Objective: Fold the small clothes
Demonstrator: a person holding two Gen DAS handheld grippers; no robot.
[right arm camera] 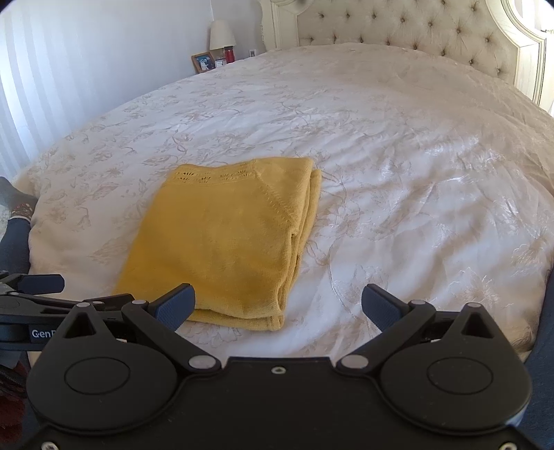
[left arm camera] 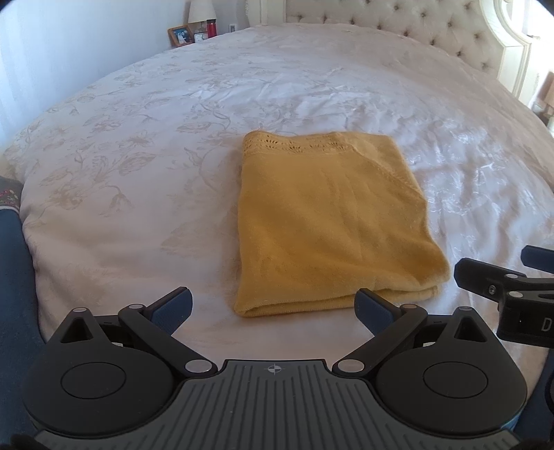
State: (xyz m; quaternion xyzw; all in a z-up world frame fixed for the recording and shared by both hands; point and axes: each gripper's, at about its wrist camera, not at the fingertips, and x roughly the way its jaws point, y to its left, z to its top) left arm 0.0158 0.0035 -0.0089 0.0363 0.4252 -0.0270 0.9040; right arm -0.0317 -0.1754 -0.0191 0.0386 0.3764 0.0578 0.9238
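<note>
A yellow knit garment lies folded into a neat rectangle on the white floral bedspread. It also shows in the right wrist view. My left gripper is open and empty, just short of the garment's near edge. My right gripper is open and empty, its left finger over the garment's near right corner. The right gripper shows at the right edge of the left wrist view. The left gripper shows at the left edge of the right wrist view.
A tufted headboard stands at the far end of the bed. A nightstand with a lamp, a photo frame and a red jar is at the far left. The bedspread spreads to the right of the garment.
</note>
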